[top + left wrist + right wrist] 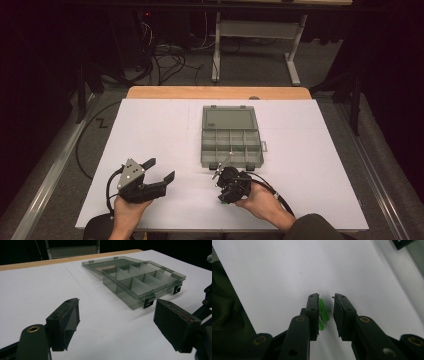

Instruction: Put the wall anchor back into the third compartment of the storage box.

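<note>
A small bright green plastic piece (323, 311) lies on the white table top between the two jaws of my right gripper (325, 298), close against the left-hand jaw, with a gap to the other one. Seen from the high view, my right gripper (225, 199) points down at the table just in front of the box, a speck of green at its tip. The grey see-through compartment box (204, 150) lies open at the table's middle, lid (230, 119) folded back. My left gripper (160, 170) rests at the front left, wide open and holding nothing.
The box (127, 298) has several divided compartments and two dark latches on its near wall. White sheet (150, 130) covers the table, with a wooden edge (215, 92) at the back. Beyond it a metal table frame (292, 62) and cables lie on the floor.
</note>
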{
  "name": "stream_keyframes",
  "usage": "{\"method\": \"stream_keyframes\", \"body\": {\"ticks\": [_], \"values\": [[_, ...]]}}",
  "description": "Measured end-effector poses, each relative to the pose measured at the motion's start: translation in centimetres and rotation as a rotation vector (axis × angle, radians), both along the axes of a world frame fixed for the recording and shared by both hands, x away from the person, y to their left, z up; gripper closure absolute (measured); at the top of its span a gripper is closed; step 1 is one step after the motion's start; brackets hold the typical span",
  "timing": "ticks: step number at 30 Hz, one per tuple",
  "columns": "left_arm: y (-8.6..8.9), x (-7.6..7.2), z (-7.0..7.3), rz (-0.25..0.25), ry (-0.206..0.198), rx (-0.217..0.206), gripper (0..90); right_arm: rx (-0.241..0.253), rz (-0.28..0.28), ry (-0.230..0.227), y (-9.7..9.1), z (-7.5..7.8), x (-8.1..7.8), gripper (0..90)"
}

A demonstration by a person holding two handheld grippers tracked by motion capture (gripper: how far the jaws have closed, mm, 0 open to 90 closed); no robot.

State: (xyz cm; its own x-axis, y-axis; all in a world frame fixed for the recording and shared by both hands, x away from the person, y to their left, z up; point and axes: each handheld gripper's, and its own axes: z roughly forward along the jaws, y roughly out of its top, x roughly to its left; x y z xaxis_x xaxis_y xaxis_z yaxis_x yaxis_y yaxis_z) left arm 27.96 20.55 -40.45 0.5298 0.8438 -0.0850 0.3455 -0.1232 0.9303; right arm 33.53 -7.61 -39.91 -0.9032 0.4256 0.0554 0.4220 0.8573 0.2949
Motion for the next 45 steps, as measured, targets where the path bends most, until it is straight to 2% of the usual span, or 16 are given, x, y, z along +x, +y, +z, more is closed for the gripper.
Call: {"method": "stream_keyframes", "body": {"ticks": [14,18,27,45], "values": [[0.01,0.00,0.00,0.001,-0.001,-0.001,21.2,-0.014,0.001,0.006,0.03,-0.24,0.31,80.1],[0.01,0.00,0.01,0.002,-0.001,-0.001,21.2,-0.039,0.004,0.006,0.20,-0.41,0.26,81.1],[0.01,-0.02,0.02,0.001,-0.002,-0.001,21.2,-0.041,-0.002,0.000,0.06,-0.43,0.49,85.3],[-0.01,-0.01,0.01,0.002,-0.001,0.003,21.2,-0.054,0.011,-0.018,0.21,-0.41,0.33,86.5]]}}
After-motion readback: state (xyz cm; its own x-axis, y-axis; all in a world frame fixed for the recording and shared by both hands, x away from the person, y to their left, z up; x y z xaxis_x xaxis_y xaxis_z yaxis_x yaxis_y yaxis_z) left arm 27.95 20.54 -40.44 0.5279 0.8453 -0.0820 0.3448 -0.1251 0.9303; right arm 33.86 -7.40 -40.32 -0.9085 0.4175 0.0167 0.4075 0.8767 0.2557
